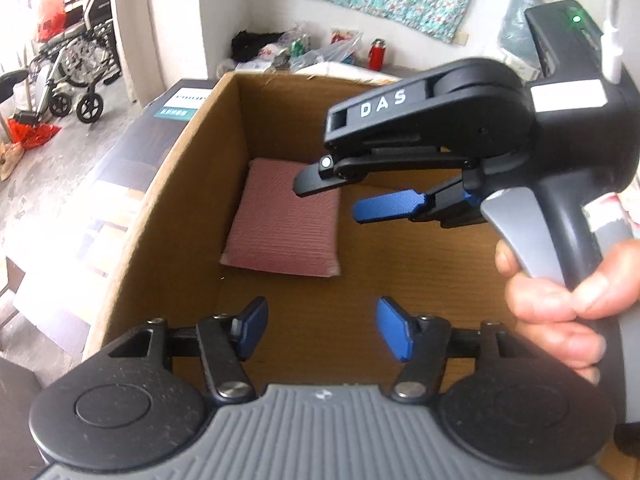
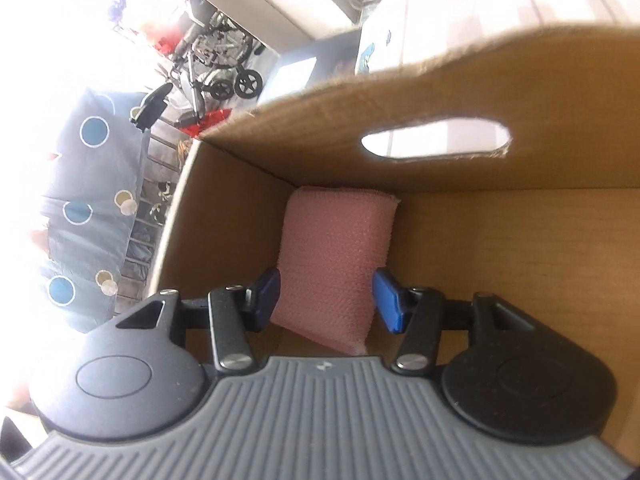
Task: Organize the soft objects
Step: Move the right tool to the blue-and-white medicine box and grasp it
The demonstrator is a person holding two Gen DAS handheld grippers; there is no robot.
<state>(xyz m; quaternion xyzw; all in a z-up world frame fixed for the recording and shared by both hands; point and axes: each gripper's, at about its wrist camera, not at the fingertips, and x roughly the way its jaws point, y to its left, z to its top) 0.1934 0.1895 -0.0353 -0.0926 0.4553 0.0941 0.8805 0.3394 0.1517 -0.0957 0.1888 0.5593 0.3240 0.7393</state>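
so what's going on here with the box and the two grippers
A person holds a gripper in each hand over an open cardboard box. A pink sponge lies flat on the box floor near a corner. The right gripper hangs above it with its jaws apart and nothing between them; only in its own wrist view do they seem to flank the sponge. The left gripper is open and empty over the near side of the box. The sponge looks already placed in the box.

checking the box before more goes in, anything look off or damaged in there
Little stands out. The pink rectangular sponge lies flat on the floor of the brown cardboard box, close to a corner, slightly askew to the walls. The box's handle cut-out has frayed, rough edges, as does the top rim. Nothing looks spilled.
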